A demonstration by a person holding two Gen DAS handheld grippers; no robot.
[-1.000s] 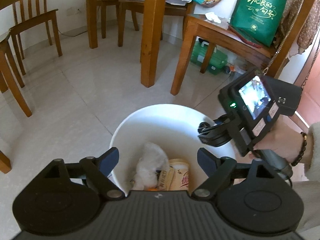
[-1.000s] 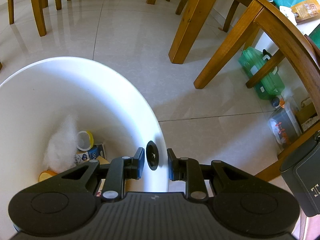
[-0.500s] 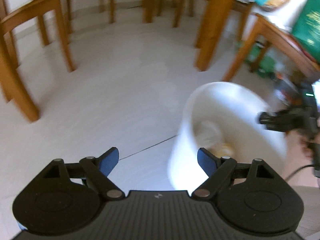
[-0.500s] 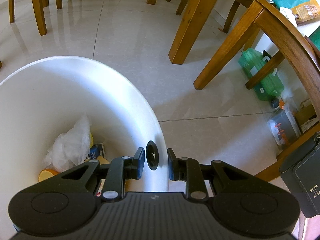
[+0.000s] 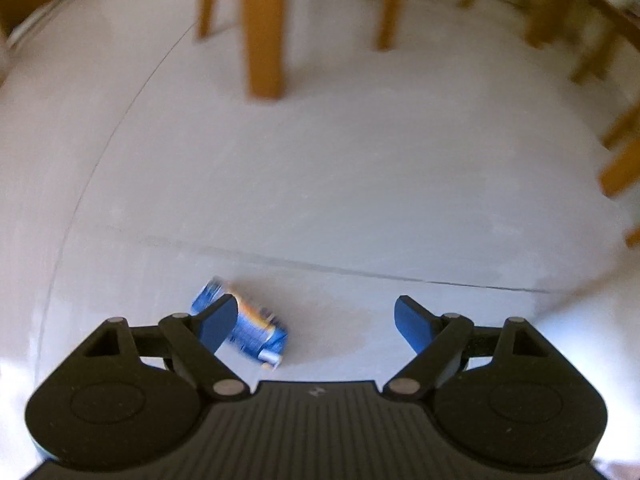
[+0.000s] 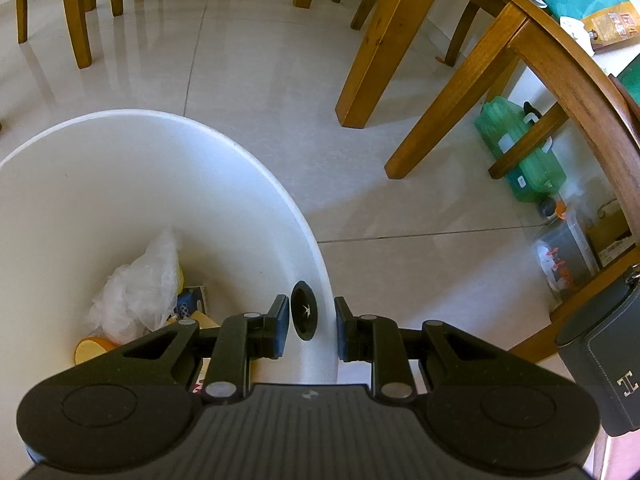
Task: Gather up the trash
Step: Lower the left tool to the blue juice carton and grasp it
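Observation:
My left gripper (image 5: 316,320) is open and points down at the pale tiled floor. A small blue and orange drink carton (image 5: 256,332) lies on the floor, blurred, just inside the left finger (image 5: 218,320), which hides part of it; nothing touches it. My right gripper (image 6: 312,324) is shut on the wall of the white trash bin (image 6: 240,152), one pad inside and one outside, beside a black grommet (image 6: 304,316). Inside the bin lie a crumpled clear plastic bag (image 6: 136,284), an orange cup (image 6: 92,350) and a blue packet (image 6: 192,300).
Wooden table and chair legs (image 5: 264,32) stand beyond the carton. In the right wrist view a thick table leg (image 6: 380,48), a green plastic container (image 6: 520,148) under a chair and a dark bag (image 6: 604,360) crowd the right side.
My left gripper swung away from above the bin and sank toward the floor, bringing the blue carton into view. The plastic bag settled in the bin. The right gripper kept still.

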